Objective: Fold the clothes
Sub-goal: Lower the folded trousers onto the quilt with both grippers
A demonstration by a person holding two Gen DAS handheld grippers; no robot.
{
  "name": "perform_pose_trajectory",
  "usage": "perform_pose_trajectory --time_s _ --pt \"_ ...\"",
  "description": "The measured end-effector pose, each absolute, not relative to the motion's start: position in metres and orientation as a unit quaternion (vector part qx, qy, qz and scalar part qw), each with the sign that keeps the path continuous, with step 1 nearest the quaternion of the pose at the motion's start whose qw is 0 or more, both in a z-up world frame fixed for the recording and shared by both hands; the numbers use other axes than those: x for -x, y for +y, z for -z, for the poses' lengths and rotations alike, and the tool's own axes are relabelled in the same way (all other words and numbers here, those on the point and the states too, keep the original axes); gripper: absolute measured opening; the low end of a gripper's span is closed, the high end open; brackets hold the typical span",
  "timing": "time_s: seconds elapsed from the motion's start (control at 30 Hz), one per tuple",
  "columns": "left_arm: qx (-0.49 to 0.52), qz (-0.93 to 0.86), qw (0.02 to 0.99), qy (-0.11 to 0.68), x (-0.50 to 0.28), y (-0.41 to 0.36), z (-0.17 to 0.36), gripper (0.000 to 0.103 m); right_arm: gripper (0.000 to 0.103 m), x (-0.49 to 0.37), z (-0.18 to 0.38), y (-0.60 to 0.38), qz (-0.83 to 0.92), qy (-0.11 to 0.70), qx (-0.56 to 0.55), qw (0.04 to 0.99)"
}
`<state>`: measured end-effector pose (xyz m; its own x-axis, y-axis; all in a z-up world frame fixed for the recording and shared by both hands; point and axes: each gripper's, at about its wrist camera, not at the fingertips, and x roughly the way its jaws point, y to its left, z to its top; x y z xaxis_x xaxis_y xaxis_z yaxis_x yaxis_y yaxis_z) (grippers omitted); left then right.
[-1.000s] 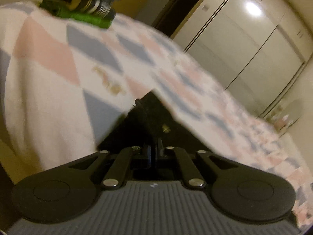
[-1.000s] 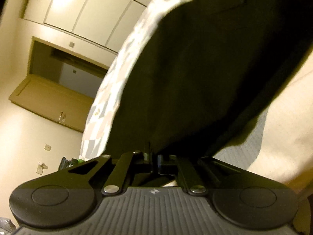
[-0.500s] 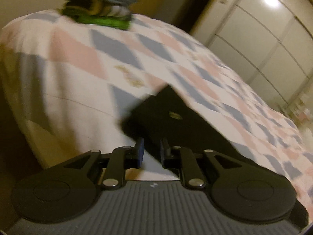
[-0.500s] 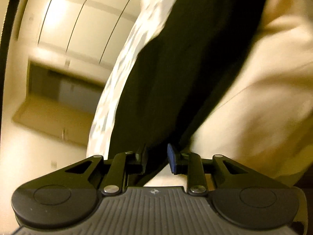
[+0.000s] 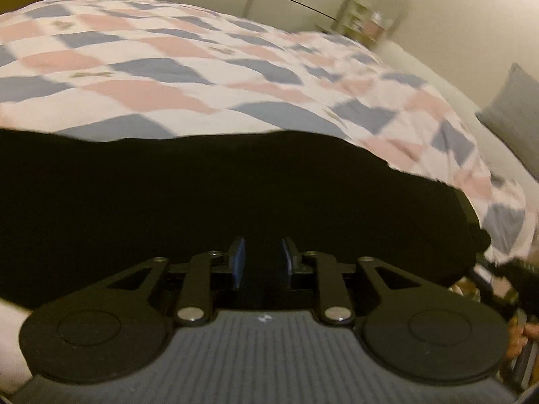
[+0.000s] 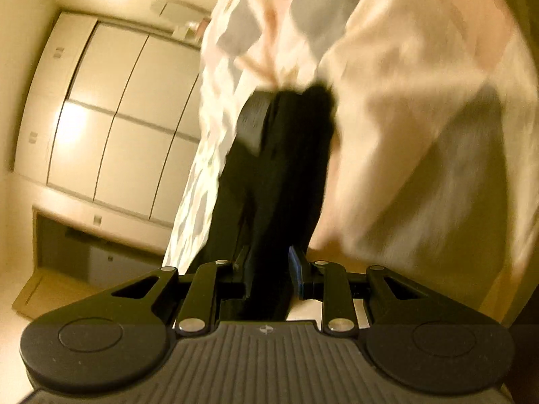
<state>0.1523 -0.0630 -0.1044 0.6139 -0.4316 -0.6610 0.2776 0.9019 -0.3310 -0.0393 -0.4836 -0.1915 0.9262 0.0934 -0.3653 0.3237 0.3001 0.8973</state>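
Our left tongs [image 5: 259,262] stand with their blue pads [image 5: 238,257] apart and nothing between them, poised just over the near part of the black garment [image 5: 235,195]. Our right tongs [image 6: 268,266] are also parted; the dark cloth [image 6: 279,175] runs through the gap between them, but the pads do not look closed on it, so we judge it unheld.

Outward from the left tongs, the black garment lies spread flat along the near edge of the bed, on the checked quilt [image 5: 188,67] of pink, blue and white patches. Its far hem runs roughly parallel to the bed's edge, and its right end reaches toward the near right corner, where the other gripper shows dimly. From the right wrist view the same cloth shows edge-on, with a ribbed band [image 6: 252,124] at its far end.

We expect the garment to be light, soft and limp: it will sag and drag on the quilt rather than hold a shape. The corners or the ribbed band seem the best places to pinch, one end per tongs.

We can read no brand, label or writing; only a small emblem marks each gripper body.
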Motion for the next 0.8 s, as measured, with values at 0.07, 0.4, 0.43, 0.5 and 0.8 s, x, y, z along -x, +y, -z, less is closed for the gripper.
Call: perform_pose_trajectory --time_s 0.07,0.4,0.43,0.5,0.8 --pt "0.093 0.199 0.890 0.399 -0.155 -0.072 0.109 0.021 0.033 0.032 0.197 -0.494 0.079 0.172 -0.600 0.777" --pt "0.092 0.187 0.886 0.415 -0.157 -0.081 0.122 0.022 0.037 -0.016 0.195 -0.529 0.073 0.199 -0.634 0.744" --pt "0.094 0.186 0.886 0.415 -0.157 -0.081 0.122 0.023 0.041 -0.014 0.192 -0.528 0.071 0.197 -0.636 0.742" --pt "0.094 0.186 0.886 0.414 -0.156 -0.082 0.121 0.025 0.054 -0.011 0.189 -0.527 0.070 0.190 -0.642 0.739" --pt "0.073 0.194 0.886 0.414 -0.154 -0.086 0.123 0.023 0.024 -0.015 0.188 -0.518 0.081 0.203 -0.616 0.757"
